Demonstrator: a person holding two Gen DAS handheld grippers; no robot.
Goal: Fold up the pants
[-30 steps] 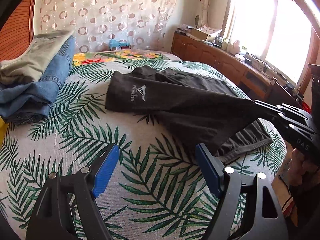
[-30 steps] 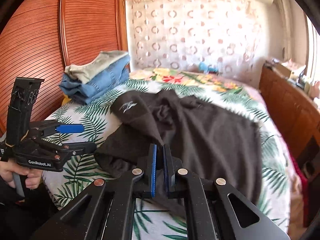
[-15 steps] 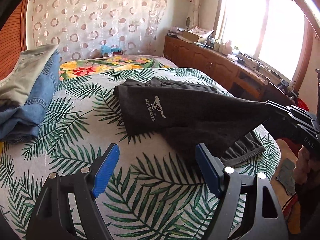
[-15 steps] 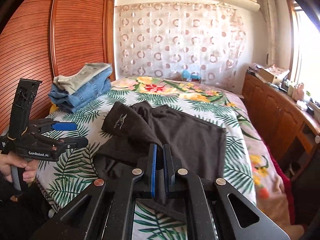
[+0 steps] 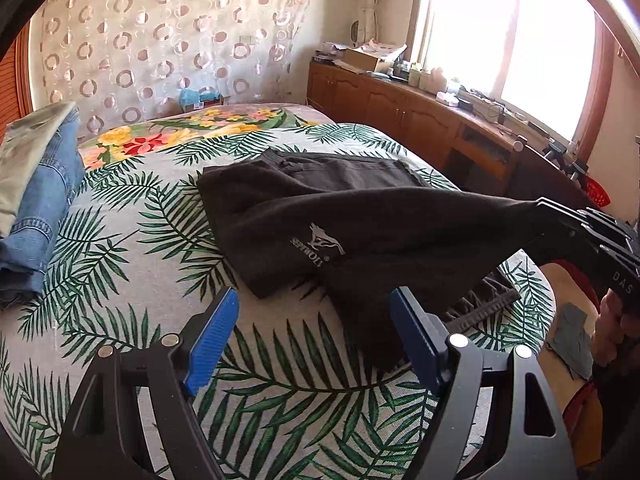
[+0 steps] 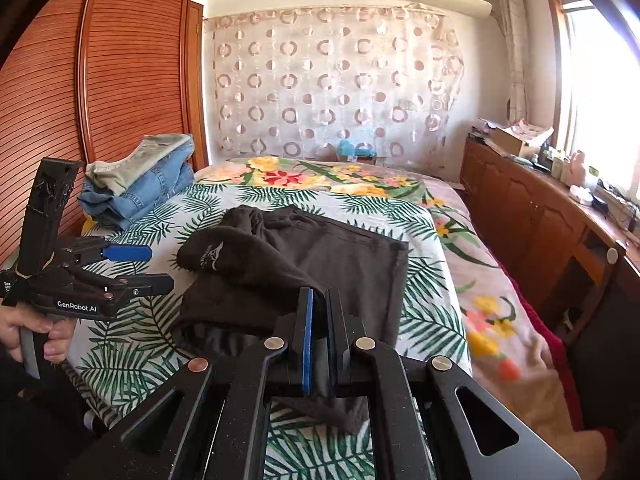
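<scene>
Dark grey pants [image 5: 360, 216] with a white logo lie on the palm-leaf bedspread [image 5: 132, 272]; they also show in the right wrist view [image 6: 304, 256]. My right gripper [image 6: 319, 300] is shut on a part of the pants and holds it lifted above the bed, the cloth stretched from it. It shows at the right of the left wrist view [image 5: 540, 206]. My left gripper [image 5: 314, 320] is open and empty, just above the bed near the pants' front edge. It shows at the left of the right wrist view [image 6: 148, 266].
A stack of folded jeans and a khaki garment [image 6: 140, 176] sits at the far left of the bed by a wooden wardrobe [image 6: 100, 80]. A wooden cabinet [image 6: 540, 216] with clutter runs along the window on the right. A curtain hangs behind the bed.
My right gripper has pulled the pants part toward the bed's near edge and lifted it, folding the logo part over. The left gripper stays open and has moved a little.
</scene>
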